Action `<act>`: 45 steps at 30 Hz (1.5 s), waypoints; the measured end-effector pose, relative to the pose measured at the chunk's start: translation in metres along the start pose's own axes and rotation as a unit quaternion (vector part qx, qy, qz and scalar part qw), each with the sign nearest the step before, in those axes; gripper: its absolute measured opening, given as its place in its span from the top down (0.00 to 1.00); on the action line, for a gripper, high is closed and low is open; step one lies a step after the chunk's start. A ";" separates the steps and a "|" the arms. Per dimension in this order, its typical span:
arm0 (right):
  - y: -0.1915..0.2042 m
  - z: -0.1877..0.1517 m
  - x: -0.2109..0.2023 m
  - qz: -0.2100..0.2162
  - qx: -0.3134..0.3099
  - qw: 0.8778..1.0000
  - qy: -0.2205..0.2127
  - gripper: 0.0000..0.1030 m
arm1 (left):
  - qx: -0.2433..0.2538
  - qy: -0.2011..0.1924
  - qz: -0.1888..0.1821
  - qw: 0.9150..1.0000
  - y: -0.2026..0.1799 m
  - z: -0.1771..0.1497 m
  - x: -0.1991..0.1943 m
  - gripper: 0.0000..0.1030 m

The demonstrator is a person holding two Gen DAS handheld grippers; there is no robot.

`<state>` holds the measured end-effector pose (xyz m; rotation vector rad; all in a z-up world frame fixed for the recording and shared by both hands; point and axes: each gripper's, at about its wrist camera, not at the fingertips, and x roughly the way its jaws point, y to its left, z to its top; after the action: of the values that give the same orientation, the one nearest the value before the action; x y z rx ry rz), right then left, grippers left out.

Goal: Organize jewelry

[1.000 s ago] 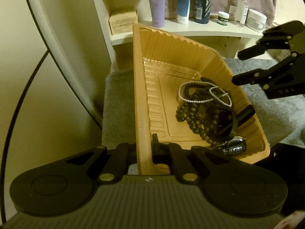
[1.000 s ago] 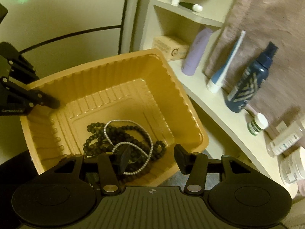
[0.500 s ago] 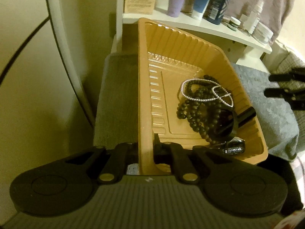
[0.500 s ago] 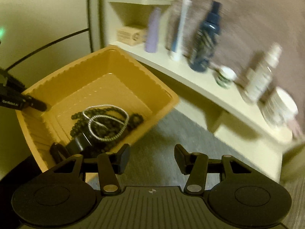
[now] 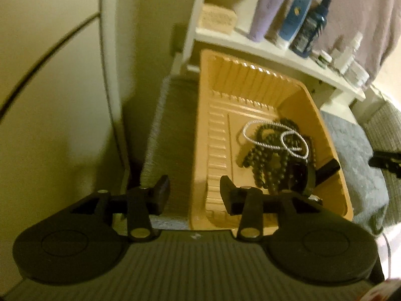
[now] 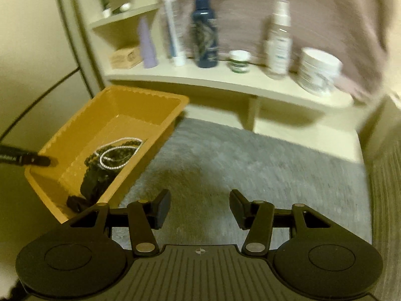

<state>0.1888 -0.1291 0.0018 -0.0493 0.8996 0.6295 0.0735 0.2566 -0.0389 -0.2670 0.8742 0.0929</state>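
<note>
Orange tray (image 5: 208,130) sits on the grey mat (image 6: 250,160), its far end close under the white shelf (image 6: 225,82). All positions below taken from the tray.

Inside the tray, toward its right wall: dark bead strand (image 5: 268,160) in a heap, silver chain (image 5: 288,138) looped on top of it. A black chunky item (image 5: 300,178) lies at the near right corner, partly under the beads; what it is cannot be told. Rest of the tray floor is bare ribbed plastic.

Left gripper (image 5: 195,192): jaws spread wide, holding nothing. They straddle the tray's near left wall, one finger outside over the mat, the other inside the tray. Whether either finger touches the wall cannot be told.

Right gripper (image 6: 200,205): jaws wide apart, empty, out over the mat to the right of the tray and clear of it. In the left wrist view only its black tip (image 5: 386,161) shows, well to the right of the tray.

Beyond the tray's far end, on the shelf: tan box (image 6: 125,57), lilac tube (image 6: 149,47), white-and-blue tube (image 6: 174,40), dark blue bottle (image 6: 204,30), small green-labelled jar (image 6: 239,61), white spray bottle (image 6: 279,40), white tub (image 6: 318,71). Mauve cloth (image 6: 325,12) hangs behind them. Both views are motion-blurred.
</note>
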 end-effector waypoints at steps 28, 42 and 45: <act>0.003 -0.080 -0.084 -0.060 0.104 0.993 -0.016 0.24 | 0.039 -0.053 0.003 0.998 -0.129 -0.080 -0.057 0.02; 0.016 -0.096 -0.102 -0.065 0.119 0.991 -0.018 0.23 | 0.071 -0.048 0.016 0.996 -0.166 -0.089 -0.066 0.02; 0.019 -0.098 -0.103 -0.061 0.121 0.991 -0.016 0.23 | 0.071 -0.048 0.017 0.996 -0.170 -0.090 -0.067 0.02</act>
<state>0.0617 -0.1933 0.0199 0.1219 0.9293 0.4036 -0.0041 0.0703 -0.0098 -0.1138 0.7864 0.0740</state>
